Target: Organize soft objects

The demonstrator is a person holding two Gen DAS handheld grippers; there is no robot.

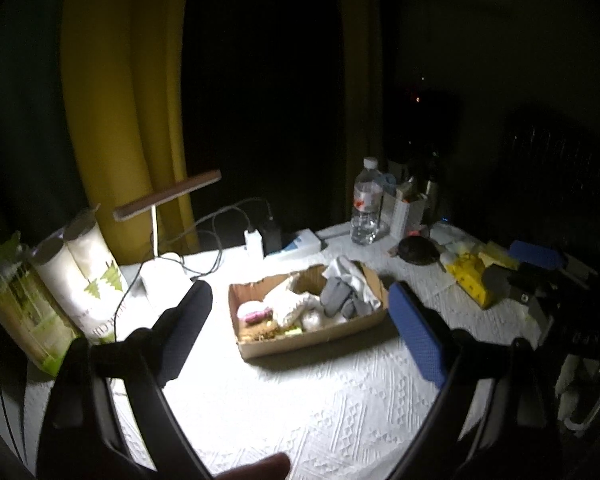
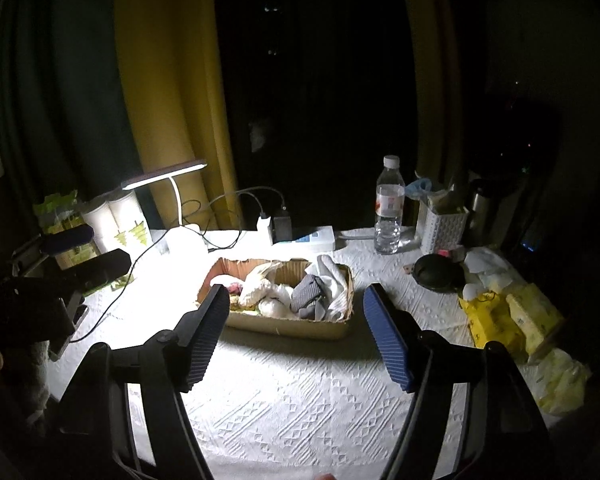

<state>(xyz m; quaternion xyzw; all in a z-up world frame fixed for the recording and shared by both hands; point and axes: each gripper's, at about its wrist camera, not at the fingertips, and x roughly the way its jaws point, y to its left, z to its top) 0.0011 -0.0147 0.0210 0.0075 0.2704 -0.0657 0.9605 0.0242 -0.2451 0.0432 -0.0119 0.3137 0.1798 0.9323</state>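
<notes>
Cardboard box [image 2: 284, 322] at the surface's lit centre gathers the soft objects [image 2: 296, 294], while left gripper [image 1: 300, 320] and right gripper [image 2: 296, 332] hover near, spread and empty, apparently finished.

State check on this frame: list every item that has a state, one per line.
left gripper: open, empty
right gripper: open, empty
cardboard box: open-topped, filled with soft items
gray socks: in the box
desk lamp: on
water bottle: upright, capped
</notes>
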